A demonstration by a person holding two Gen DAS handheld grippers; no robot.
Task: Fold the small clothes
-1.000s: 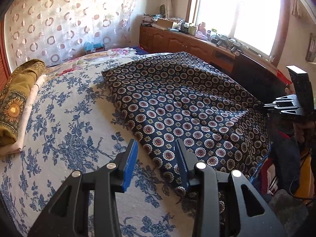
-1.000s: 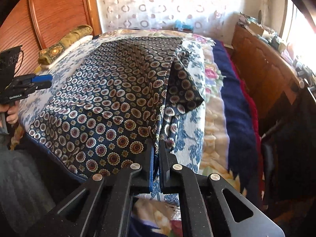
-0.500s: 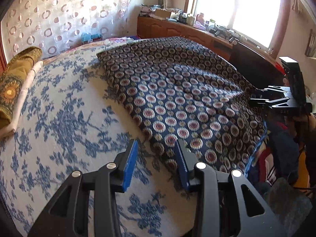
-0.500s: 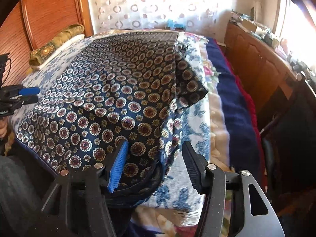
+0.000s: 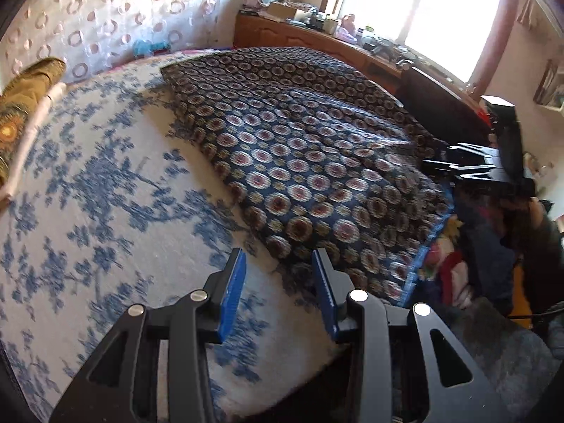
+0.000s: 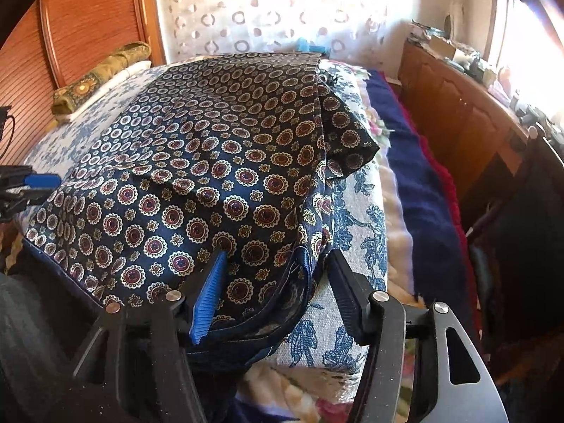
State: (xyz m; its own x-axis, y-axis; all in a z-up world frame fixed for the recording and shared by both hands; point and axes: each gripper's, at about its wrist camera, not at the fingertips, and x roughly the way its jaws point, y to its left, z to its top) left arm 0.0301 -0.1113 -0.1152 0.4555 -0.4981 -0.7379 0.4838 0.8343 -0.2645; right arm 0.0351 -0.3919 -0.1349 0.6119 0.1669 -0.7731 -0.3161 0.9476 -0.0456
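A navy garment (image 5: 299, 162) printed with round medallions lies spread over the bed, also in the right wrist view (image 6: 218, 162). My left gripper (image 5: 277, 252) hangs open just above the sheet at the garment's near corner, nothing between its blue pads (image 5: 232, 282). My right gripper (image 6: 279, 253) is open at the opposite near corner. The folded hem lies loose between its jaws and neither pad presses on it. Each gripper shows in the other's view: the right gripper (image 5: 458, 169) at the right, the left gripper (image 6: 38, 179) at the left edge.
A white bedsheet (image 5: 88, 194) with blue flowers covers the bed. A rolled olive bolster (image 5: 21, 105) lies by the wooden headboard (image 6: 88, 24). A navy blanket (image 6: 416, 183) runs along the far side, next to a cluttered wooden cabinet (image 5: 317, 38) under the window.
My right gripper has gone from shut on the garment's hem to open, and the cloth has settled onto the bed. My left gripper has sunk closer to the garment's corner.
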